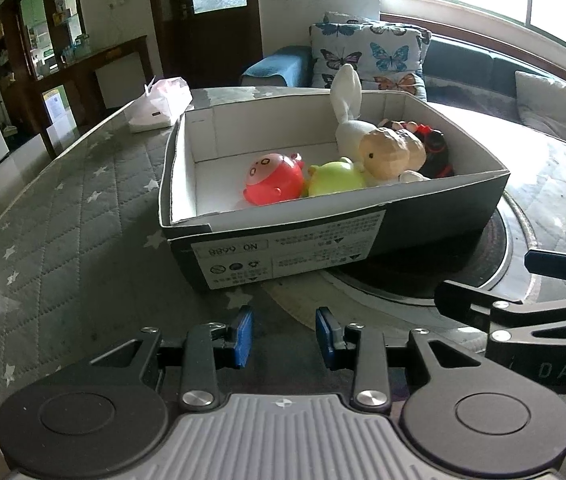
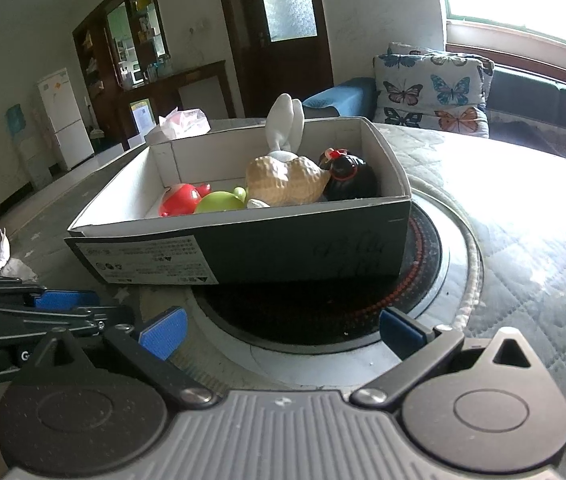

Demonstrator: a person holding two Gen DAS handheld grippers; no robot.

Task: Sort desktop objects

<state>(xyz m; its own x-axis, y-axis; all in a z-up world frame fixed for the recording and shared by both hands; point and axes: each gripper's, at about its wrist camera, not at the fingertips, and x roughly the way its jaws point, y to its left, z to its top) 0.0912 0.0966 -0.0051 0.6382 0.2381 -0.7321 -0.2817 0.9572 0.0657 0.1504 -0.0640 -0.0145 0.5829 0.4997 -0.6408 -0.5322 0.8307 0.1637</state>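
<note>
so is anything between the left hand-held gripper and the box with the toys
Nothing visible. The left hand-held gripper is open and empty, and only bare quilted table cover lies between it and the near wall of the box. The right hand-held gripper sits off to the side, not in the path.

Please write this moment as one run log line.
left gripper: open, empty | right gripper: open, empty | toys: in box

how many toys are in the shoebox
5: red pig beside green toy, tan chick beside it, white bunny behind the chick, black doll in the corner. More may hide underneath.
</note>
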